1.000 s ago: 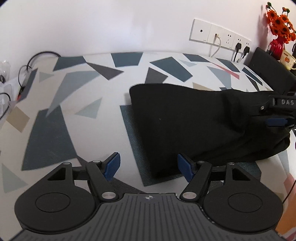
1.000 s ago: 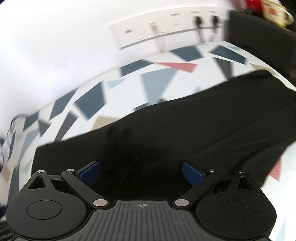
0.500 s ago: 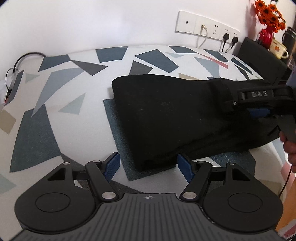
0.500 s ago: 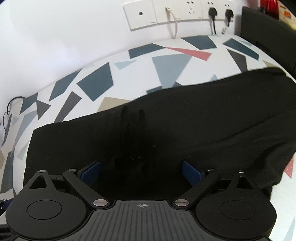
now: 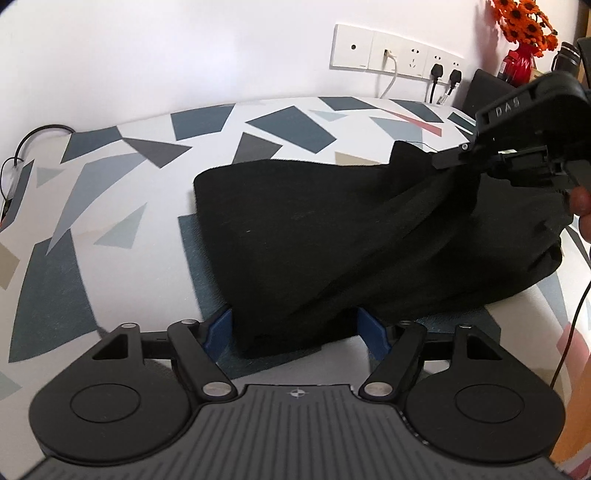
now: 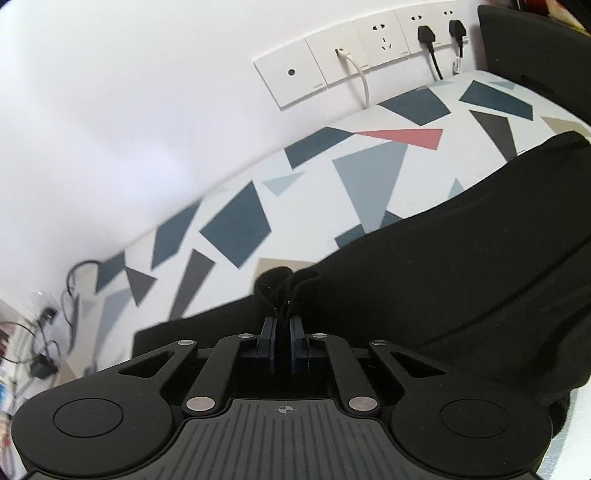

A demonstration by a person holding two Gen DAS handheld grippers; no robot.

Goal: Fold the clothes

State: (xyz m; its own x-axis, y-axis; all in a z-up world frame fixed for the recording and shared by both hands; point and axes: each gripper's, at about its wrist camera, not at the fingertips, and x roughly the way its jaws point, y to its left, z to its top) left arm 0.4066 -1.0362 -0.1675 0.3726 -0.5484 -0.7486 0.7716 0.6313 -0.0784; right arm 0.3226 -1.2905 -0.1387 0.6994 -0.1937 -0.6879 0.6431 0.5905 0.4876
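- The black garment (image 5: pixel 369 236) is lying on the table (image 5: pixel 110 206), whose cover is showing grey, blue and red shapes on white; one end is lying flat toward the left wrist camera, the other end is being lifted.
- The left gripper (image 5: pixel 293 330) is sitting low over the table, level and pointing along the cloth, with its blue pads (image 5: pixel 218 328) spread wide on either side of the garment's near corner; the jaws are standing open and not pinching it.
- The right gripper (image 6: pixel 282 332) is pointing across the table toward the wall, with its blue fingers (image 6: pixel 267 338) pressed nearly together and a bunched fold of the black cloth pinched between them and sticking out beyond the tips.
- In the left wrist view, the right gripper (image 5: pixel 448 158) is reaching in from the right above the table, holding up the far edge of the garment so that the cloth is sloping down from it toward the table.
- The person's right hand (image 5: pixel 581 206) is showing only as fingers at the frame edge behind that gripper.
- A row of wall sockets (image 6: pixel 362 55) with plugs in them is sitting on the white wall behind the table, and orange flowers (image 5: pixel 524 22) are standing at the far right corner.
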